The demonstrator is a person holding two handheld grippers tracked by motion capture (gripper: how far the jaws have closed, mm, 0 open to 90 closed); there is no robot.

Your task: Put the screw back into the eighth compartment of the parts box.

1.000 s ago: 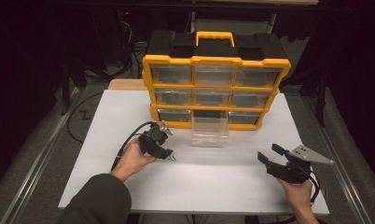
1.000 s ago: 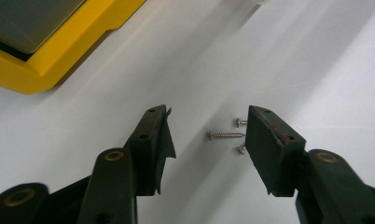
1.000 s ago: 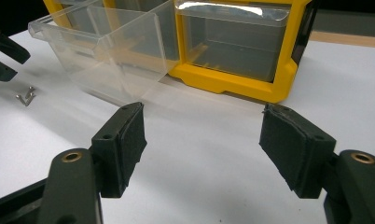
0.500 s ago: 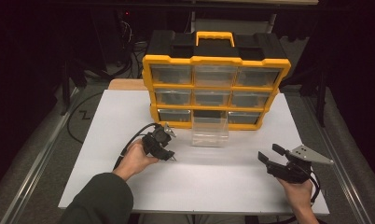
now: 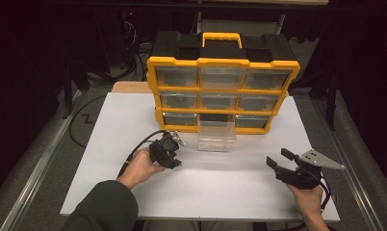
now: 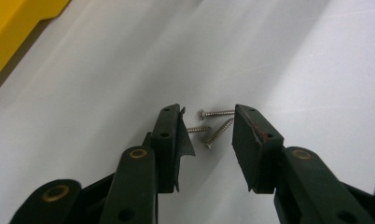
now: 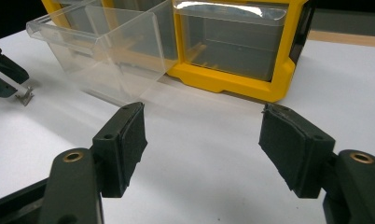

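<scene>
Three small silver screws (image 6: 212, 125) lie in a loose cluster on the white table top (image 6: 106, 84). My left gripper (image 6: 208, 115) points down at them with a jaw on either side. Its jaws have just been closing, with the screws between them, but the pads do not press on them. From above, the left gripper (image 5: 178, 153) is just left of a clear plastic drawer (image 5: 216, 134) pulled out of the organizer. The right gripper view picks up the screws (image 7: 24, 96) and the left gripper's fingers (image 7: 3, 74) at its far left. My right gripper (image 5: 278, 158) (image 7: 204, 121) rests open and empty at the table's right front.
A yellow and black organizer (image 5: 223, 89) with clear drawers stands at the back of the white table top (image 5: 109, 125). The pulled-out drawer (image 7: 101, 56) looks empty and sits in front of its bottom row. A black cable trails from the left gripper toward the table's left edge.
The left hand has shifted slightly near the clear drawer. The right hand and its gripper have stayed where they were.
</scene>
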